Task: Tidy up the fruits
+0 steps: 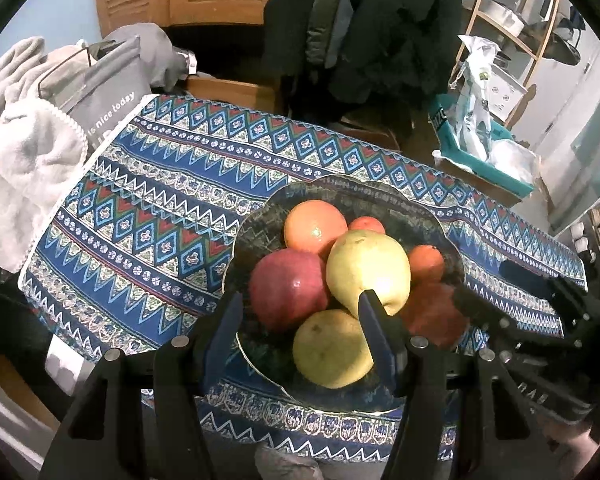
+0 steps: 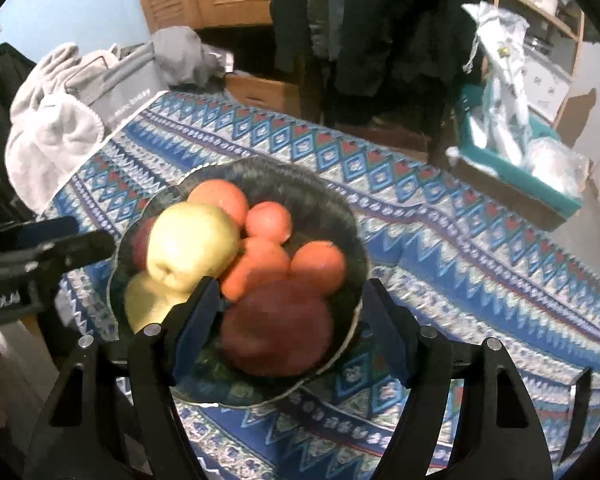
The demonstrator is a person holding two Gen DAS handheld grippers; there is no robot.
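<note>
A dark glass bowl on the patterned tablecloth holds several fruits: a large yellow apple on top, a second yellow fruit, a red apple, a dark red fruit, a big orange and smaller oranges. My left gripper is open just above the bowl's near side, its jaws standing either side of the red apple. My right gripper is open over the bowl's near right side, around the dark red fruit without gripping it.
The blue patterned tablecloth covers the table. Grey towels and a grey bag lie at the left edge. A teal box with plastic bags stands beyond the far right edge. Dark coats hang behind.
</note>
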